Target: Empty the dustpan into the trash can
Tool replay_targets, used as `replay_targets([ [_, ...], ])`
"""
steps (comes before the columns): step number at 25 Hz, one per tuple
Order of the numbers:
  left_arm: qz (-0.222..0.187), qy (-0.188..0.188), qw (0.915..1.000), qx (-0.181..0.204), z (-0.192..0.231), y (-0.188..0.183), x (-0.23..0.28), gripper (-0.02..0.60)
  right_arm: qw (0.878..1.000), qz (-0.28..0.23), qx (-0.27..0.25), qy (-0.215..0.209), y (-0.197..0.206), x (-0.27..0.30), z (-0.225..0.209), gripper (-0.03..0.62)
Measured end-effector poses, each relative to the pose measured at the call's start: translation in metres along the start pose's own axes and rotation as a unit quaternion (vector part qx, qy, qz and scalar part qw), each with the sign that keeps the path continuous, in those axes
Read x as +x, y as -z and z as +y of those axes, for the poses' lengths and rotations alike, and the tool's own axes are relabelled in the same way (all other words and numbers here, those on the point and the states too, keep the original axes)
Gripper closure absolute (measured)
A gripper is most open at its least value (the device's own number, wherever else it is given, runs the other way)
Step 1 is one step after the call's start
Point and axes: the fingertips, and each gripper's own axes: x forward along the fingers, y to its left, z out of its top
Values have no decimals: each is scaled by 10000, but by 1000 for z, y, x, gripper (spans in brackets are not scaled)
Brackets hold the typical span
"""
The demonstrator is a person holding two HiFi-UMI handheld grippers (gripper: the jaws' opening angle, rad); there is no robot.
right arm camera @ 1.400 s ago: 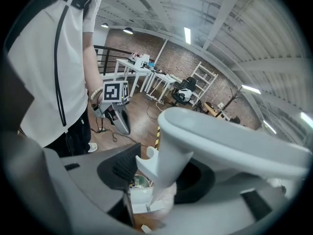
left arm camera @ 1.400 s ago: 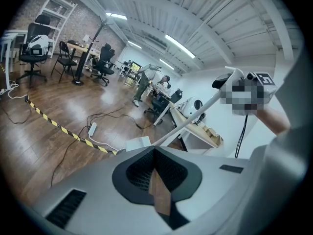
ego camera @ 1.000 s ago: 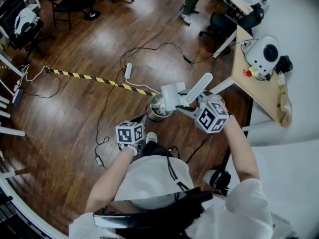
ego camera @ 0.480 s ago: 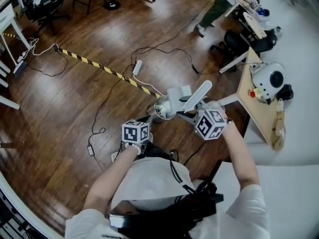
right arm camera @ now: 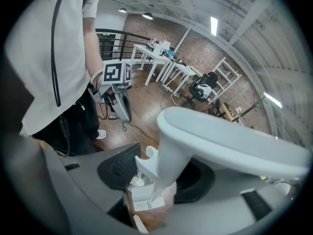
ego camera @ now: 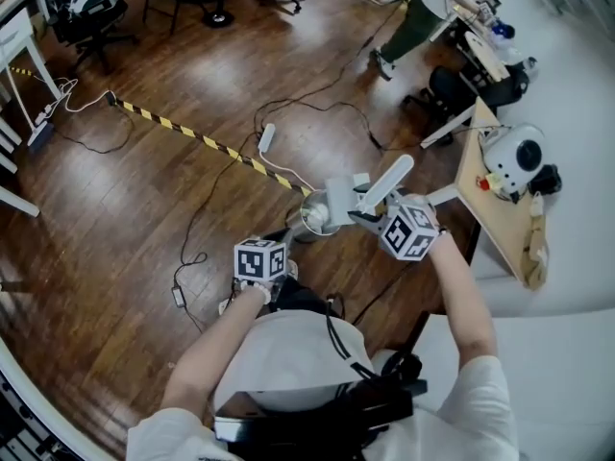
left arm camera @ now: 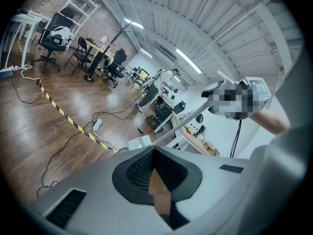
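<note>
Brown wood floor (ego camera: pixel 135 200) is shining under everything. Near the middle of the frame the right gripper (ego camera: pixel 365 213) is squeezing the white handle (ego camera: pixel 389 179) of the dustpan (ego camera: pixel 340 198), its jaws about half apart around it. It has just been sinking a little and rolling, so the pan is now tipping over the trash can (ego camera: pixel 309 223). That is looking like the dumping part. Lower left of the can, the left gripper (ego camera: pixel 278 237) is waiting, jaws pinched together on nothing. Falling dirt is too small to see, and the pan is hiding part of the can's mouth.
</note>
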Motion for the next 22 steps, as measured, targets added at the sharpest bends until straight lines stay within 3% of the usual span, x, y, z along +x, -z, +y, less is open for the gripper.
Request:
replay_targets([
  [6, 187, 112, 9996, 203, -8, 7, -4, 586, 9973, -20, 616, 392, 19, -11, -19, 378],
  [12, 394, 186, 9980, 451, -31, 15, 8, 586, 9857, -198, 1345, 999, 55, -35, -41, 378],
  [18, 591, 283, 9958, 632, -67, 24, 39, 586, 9619, -299, 2166, 1642, 115, -90, -57, 378],
  [22, 713, 381, 9928, 888, -94, 30, 62, 586, 9353, -215, 2762, 2202, 156, -143, -60, 378],
])
